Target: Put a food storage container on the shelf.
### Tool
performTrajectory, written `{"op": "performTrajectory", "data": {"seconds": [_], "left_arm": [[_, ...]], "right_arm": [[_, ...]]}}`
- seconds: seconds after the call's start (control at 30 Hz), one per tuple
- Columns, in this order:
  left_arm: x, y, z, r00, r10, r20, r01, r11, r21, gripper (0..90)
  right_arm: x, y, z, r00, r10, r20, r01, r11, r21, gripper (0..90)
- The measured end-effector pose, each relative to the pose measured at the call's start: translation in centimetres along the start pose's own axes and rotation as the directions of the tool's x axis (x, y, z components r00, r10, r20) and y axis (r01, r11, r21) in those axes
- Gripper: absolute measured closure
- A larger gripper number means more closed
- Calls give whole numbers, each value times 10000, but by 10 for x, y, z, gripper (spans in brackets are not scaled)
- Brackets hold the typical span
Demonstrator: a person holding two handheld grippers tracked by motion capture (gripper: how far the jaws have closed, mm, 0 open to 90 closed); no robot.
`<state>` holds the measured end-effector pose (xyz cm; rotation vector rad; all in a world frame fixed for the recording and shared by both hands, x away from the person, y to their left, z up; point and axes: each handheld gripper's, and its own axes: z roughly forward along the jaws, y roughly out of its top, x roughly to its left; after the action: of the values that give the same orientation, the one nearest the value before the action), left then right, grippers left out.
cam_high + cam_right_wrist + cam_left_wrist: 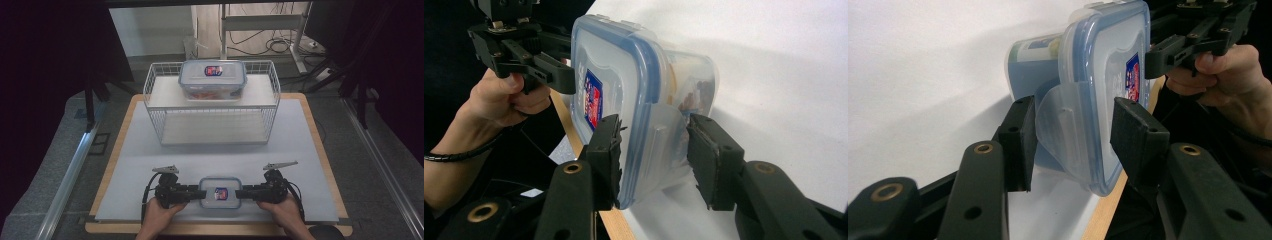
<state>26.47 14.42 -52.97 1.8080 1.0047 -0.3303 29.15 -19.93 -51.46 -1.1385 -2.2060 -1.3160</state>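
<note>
Box (220,192) sits on the table (150,150), flanked by both hand-held grippers, left (1073,140) and right (654,150), jaws wide around its side clips (neither squeezing yet); lifting remains.

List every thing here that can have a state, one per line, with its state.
Near food box: lid on, flat on the table, one tool at each end.
Its side latch: flipped outward, unlocked.
Far food box: lid on, sitting on the rack's top shelf.
Wire rack: upright, lower shelf bare.
Left tool: open, jaws either side of the latch.
Right tool: open, jaws straddling the other end's latch.
</note>
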Motion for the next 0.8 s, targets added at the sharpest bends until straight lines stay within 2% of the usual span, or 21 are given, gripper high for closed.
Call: {"op": "performTrajectory", "data": {"seconds": [0.13, 0.27, 0.37, 0.47, 0.8], "left_arm": [[0, 1, -1, 10000, -35, -39, 35, 9999, -98, 545], [1, 3, -1, 10000, -79, 35, 80, 9998, -206, 545], [3, 3, -5, 9992, -180, 357, 198, 9986, -493, 558], [3, 6, -9, 9969, -256, 744, 322, 9955, -894, 584], [-6, 26, -18, 9987, 243, 439, -198, 9947, -1013, 582]], "right_arm": [[2, 1, -2, 10000, -60, -53, 58, 9996, -259, 588], [4, 3, -3, 9998, -188, 50, 189, 9994, -292, 588], [3, 4, -4, 9999, -104, -70, 101, 9992, -398, 587], [1, 5, -7, 9992, 95, -390, -119, 9980, -622, 587], [7, 21, -16, 9991, -244, -355, 209, 9953, -947, 586]]}}
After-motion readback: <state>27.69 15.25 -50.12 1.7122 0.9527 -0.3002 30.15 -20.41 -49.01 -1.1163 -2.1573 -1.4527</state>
